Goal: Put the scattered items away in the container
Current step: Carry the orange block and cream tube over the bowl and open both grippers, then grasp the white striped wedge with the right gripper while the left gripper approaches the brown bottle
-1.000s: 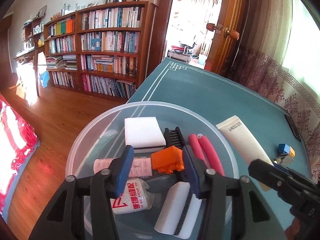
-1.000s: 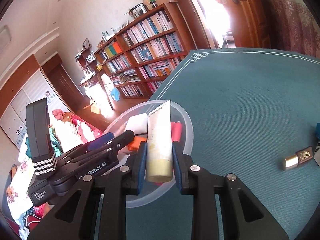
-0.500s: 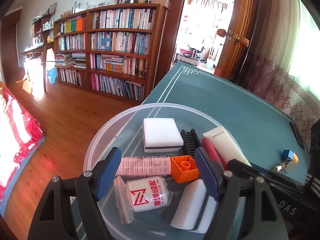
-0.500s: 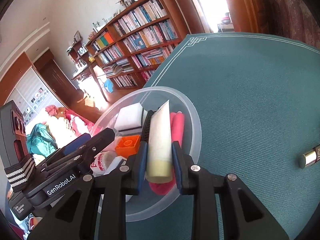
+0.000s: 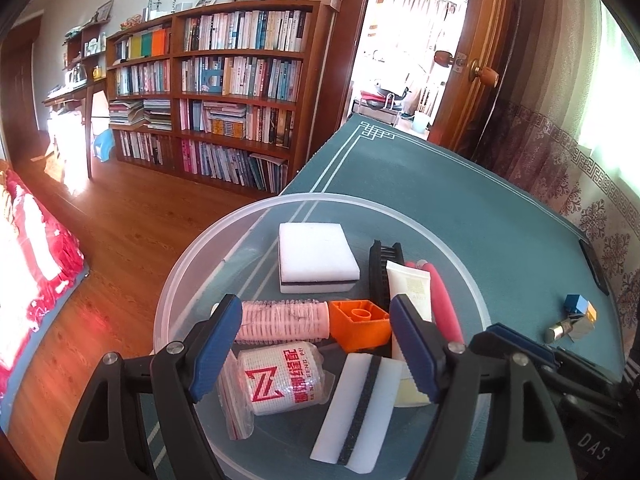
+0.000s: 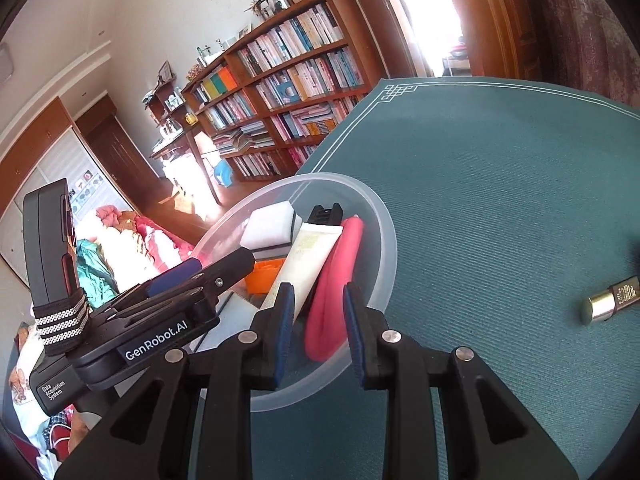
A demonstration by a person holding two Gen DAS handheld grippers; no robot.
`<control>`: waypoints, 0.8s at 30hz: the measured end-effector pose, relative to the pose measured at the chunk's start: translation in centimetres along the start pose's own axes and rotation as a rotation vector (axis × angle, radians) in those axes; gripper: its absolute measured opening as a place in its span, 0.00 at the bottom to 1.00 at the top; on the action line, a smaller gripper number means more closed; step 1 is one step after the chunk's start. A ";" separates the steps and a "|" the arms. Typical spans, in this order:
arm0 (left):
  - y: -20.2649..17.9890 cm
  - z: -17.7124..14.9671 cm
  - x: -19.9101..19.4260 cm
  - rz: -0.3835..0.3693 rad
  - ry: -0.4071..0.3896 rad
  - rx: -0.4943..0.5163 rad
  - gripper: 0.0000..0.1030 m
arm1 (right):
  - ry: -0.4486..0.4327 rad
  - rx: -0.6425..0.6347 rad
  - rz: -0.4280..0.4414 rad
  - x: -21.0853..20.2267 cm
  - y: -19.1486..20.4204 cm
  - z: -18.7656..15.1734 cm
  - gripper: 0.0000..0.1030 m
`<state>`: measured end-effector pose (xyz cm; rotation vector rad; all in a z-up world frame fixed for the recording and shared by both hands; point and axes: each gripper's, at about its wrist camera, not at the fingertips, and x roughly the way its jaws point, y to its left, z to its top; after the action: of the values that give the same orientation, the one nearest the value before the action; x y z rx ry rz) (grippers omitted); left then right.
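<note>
Both my tongs gape, holding nothing: left tongs (image 5: 316,344) and right tongs (image 6: 316,332) over the clear bowl (image 5: 192,264). My left one reads "GenRobot.AI". The cream tube (image 6: 308,256) lies inside; a lipstick (image 6: 612,300) waits on the bench (image 6: 500,184).

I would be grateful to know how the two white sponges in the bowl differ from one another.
The far sponge lies flat with its broad white face up, while the near sponge is tipped on its side. On the far sponge the dark layer shows only as a thin band along its front edge; on the near sponge it runs as a stripe down the middle. Both are white rectangular blocks inside the clear plastic bowl.
</note>
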<state>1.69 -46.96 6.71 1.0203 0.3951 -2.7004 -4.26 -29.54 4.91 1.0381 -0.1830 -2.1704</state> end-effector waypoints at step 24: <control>-5.7 -0.6 0.1 -0.061 0.043 0.102 0.80 | -0.150 0.213 -0.389 -9.0 -10.4 -3.5 0.49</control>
<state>0.29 -41.38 7.15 1.1129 0.3041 -2.7817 -3.52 -15.37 3.98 1.0992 -0.3081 -2.6291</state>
